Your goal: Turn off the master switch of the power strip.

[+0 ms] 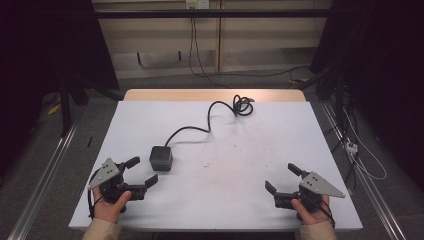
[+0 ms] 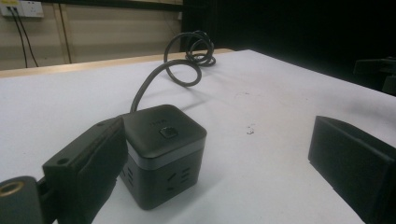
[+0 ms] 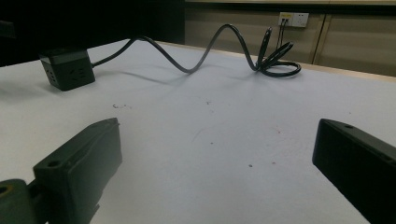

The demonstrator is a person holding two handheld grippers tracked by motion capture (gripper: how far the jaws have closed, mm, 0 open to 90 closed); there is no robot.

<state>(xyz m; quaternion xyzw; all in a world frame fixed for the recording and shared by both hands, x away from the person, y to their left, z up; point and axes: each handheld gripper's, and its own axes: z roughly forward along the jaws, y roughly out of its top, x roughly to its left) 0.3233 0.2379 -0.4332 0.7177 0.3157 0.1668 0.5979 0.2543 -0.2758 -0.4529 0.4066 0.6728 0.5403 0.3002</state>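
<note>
Left gripper (image 1: 138,176) at near left of table (image 1: 280,140), jaws spread wide, nothing between them. Right gripper (image 1: 282,178) at near right, jaws also released, empty. Black power cube (image 1: 161,158) stands upright just beyond left gripper, close beside its far jaw; contact cannot tell. Its black cable (image 1: 192,129) runs away toward far edge, ends in loose coil (image 1: 242,105) near table's back.

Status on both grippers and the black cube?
Left gripper open beside black cube power strip. Right gripper open, nothing between jaws. Black cable trails to far edge.
</note>
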